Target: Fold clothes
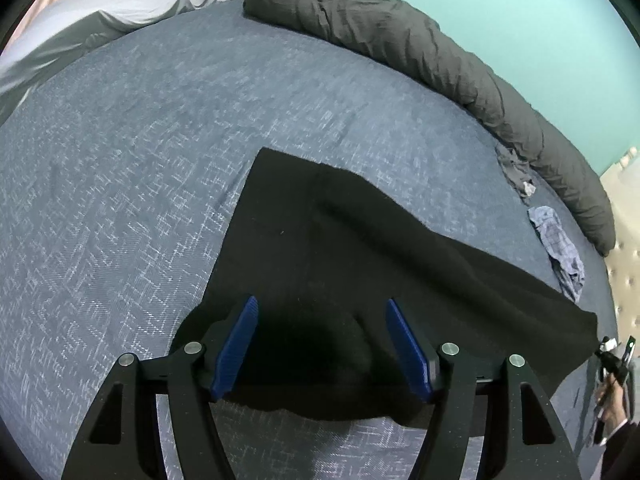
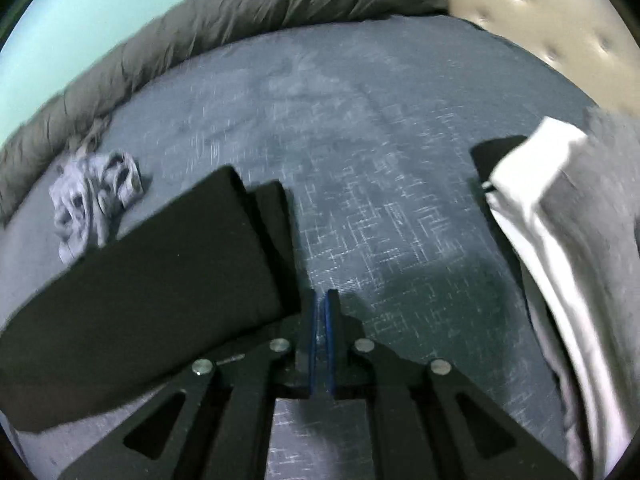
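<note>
Folding looks partway done, judging by the layers: the matte black, felt-like garment (image 1: pixel 360 264) lies flat on the blue-grey woven bedcover (image 1: pixel 140 160), and in the right wrist view the same black garment (image 2: pixel 152 280) shows a doubled edge with a narrower layer under it, so at least one fold seems in place. Further folds and the other clothes likely remain

- Left gripper (image 1: pixel 322 344): blue ribbed pads spread wide, hovering over the near hem of the black cloth, nothing between them
- Right gripper (image 2: pixel 320 340): pads pressed nearly together just beside the garment's corner; a sliver of something may sit between, cannot tell if cloth is pinched. View is motion-blurred
- Unfolded: small crumpled blue-checked cloth (image 1: pixel 560 248) near the far edge, thin and wrinkled; a limp white and grey fabric heap (image 2: pixel 560 240) at right
- Rolled dark grey quilted duvet (image 1: pixel 400 40) along the wall side, puffy, creased
- Cream tufted headboard (image 2: pixel 540 12), buttoned
</note>
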The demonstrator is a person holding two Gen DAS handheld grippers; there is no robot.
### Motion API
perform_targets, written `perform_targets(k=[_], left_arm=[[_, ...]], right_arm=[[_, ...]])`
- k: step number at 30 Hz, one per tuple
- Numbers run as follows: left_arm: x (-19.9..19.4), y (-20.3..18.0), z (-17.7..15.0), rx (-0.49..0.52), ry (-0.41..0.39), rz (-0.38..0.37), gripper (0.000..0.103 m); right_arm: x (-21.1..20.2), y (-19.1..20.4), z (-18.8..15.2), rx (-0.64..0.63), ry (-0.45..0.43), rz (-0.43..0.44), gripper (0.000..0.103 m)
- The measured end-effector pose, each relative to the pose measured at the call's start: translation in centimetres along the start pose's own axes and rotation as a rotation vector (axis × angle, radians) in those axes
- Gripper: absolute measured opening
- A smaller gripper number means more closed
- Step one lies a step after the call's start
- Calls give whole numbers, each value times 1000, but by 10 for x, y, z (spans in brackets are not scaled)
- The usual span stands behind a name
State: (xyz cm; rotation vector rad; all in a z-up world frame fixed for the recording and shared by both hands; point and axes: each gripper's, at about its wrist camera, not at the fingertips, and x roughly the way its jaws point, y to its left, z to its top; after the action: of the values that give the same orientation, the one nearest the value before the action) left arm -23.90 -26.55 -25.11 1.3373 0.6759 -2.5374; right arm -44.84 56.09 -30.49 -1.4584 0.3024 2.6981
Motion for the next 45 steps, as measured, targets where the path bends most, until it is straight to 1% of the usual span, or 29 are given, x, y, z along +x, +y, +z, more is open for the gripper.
perform_targets(k=[1, 2, 3, 5, 6, 7, 8, 10, 14, 19, 23, 25, 27, 30, 33, 37, 39, 40, 41, 42, 43, 45], left_arm=[[-3, 1, 0, -4, -7, -3, 71], [-6, 3, 0, -9, -15, -4, 71], [-8, 4, -1, -16, -23, -6, 71], [-13, 6, -6, -30, -34, -11, 71], [-15, 7, -8, -37, -38, -15, 71], [-16, 8, -11, -42, -42, -19, 71], [-18, 8, -15, -48, -51, -23, 71], [-21, 10, -23, -63, -77, -33, 71], [-26, 17, -38, -124, -115, -54, 71], [-33, 21, -54, -115, -150, -42, 71], [-33, 38, -65, -146, -162, -35, 71], [-27, 51, -68, -205, -150, -64, 71], [-23, 63, -70, -267, -154, -112, 71], [-26, 69, -69, -305, -182, -160, 71], [-22, 70, -63, -339, -180, -231, 71], [-12, 73, -57, -381, -184, -260, 71], [-12, 74, -55, -372, -185, -266, 71], [-12, 74, -54, -360, -183, -258, 69], [-12, 74, -53, -347, -182, -250, 61], [-12, 74, -53, -334, -180, -242, 48], [-12, 74, -52, -321, -179, -235, 44], [-11, 76, -52, -314, -170, -241, 40]], right_arm=[[-7, 0, -2, 16, -27, -3, 11], [-14, 2, -3, 21, -53, 2, 13], [-21, 9, -5, 11, -72, 25, 15], [-36, 26, -8, -20, -104, 84, 28], [-44, 35, -10, -35, -120, 113, 33], [-51, 49, -13, -60, -125, 154, 42], [-55, 64, -17, -86, -121, 188, 45], [-61, 98, -26, -142, -102, 245, 45], [-63, 162, -50, -242, -49, 308, 48], [-64, 241, -78, -366, 17, 387, 49], [-66, 305, -101, -466, 70, 449, 52], [-64, 323, -110, -488, 87, 459, 52], [-62, 338, -118, -499, 100, 461, 52], [-57, 353, -128, -512, 122, 460, 52], [-52, 361, -134, -522, 139, 450, 52], [-49, 381, -137, -563, 143, 462, 52], [-49, 393, -137, -590, 141, 473, 53], [-49, 399, -138, -603, 140, 479, 54], [-49, 405, -138, -617, 139, 485, 57], [-49, 411, -138, -631, 138, 491, 58], [-49, 417, -138, -644, 137, 496, 59], [-45, 435, -137, -683, 141, 498, 60]])
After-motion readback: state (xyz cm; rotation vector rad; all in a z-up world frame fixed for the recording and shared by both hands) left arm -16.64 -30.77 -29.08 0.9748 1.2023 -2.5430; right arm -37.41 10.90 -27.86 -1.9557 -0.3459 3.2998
